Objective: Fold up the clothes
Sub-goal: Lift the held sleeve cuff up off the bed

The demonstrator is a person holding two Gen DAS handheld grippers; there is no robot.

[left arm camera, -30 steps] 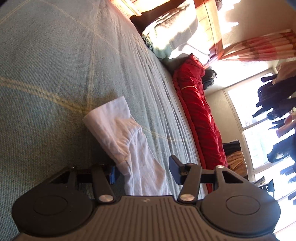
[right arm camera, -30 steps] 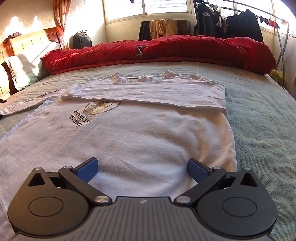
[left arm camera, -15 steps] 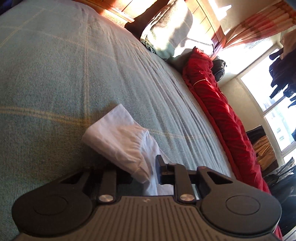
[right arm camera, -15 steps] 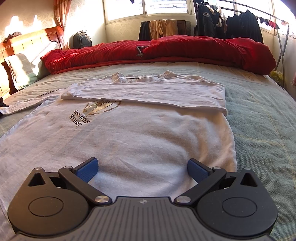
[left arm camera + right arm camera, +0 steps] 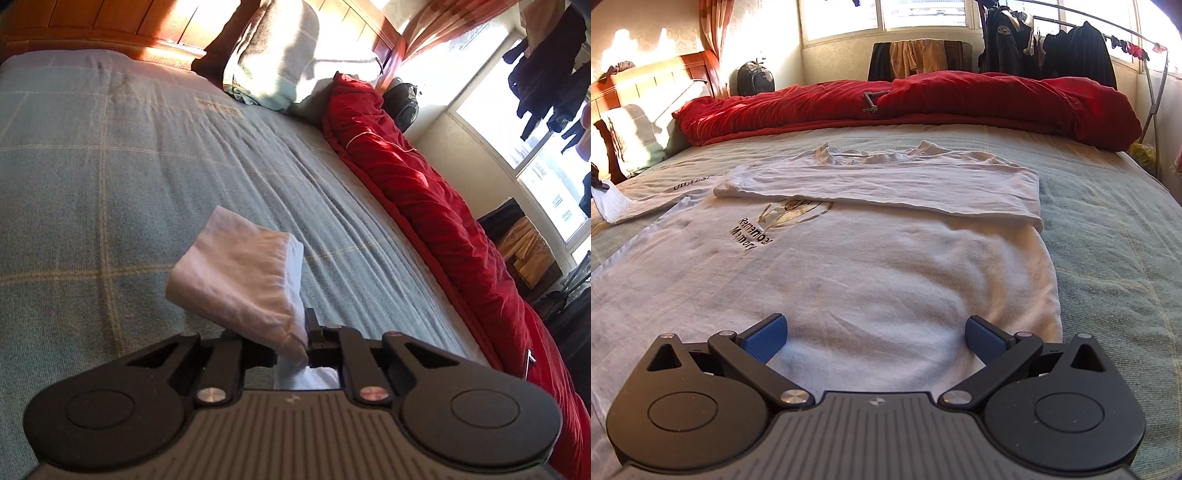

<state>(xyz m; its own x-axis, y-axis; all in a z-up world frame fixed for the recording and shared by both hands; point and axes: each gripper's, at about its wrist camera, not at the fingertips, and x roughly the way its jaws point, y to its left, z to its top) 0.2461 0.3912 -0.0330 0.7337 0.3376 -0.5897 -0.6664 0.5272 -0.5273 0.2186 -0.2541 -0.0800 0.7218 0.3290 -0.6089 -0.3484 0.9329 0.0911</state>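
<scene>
The left tongs [image 5: 295,345] are closing tight on the white T-shirt's sleeve [image 5: 240,280], which sticks out long in front of them, while the wide, empty right tongs [image 5: 875,338] sit over the T-shirt [image 5: 868,280] spread ahead on the bed [image 5: 1115,258].

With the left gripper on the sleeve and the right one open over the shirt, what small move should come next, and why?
Probably carry the sleeve across onto the shirt's body. The left gripper is pinching the sleeve, its jaws closing on the cloth, and the end looks raised off the bed. The other sleeve already lies folded across the chest, so this one seems next. The right gripper is open, holding nothing.
</scene>
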